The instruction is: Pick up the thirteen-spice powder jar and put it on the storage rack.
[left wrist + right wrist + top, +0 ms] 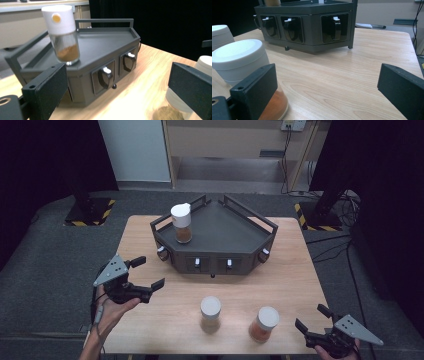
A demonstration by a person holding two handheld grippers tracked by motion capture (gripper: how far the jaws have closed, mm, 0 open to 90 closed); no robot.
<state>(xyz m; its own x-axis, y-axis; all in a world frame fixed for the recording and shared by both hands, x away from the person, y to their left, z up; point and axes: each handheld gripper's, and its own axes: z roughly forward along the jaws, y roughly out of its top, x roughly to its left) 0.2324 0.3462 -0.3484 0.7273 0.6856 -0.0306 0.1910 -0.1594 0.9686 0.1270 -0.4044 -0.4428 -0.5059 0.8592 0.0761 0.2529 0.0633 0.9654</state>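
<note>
The left gripper [150, 275] hovers with jaws wide and empty near the middle jar [210, 314] — glass, likely light, slick, breakable — best gripped around its body.

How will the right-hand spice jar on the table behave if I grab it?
The spice jar looks like smooth clear glass or plastic, so probably slippery. Its wide white cap sits above a low fill of orange powder, so likely light, yet apt to tip if pushed near the top.
</note>
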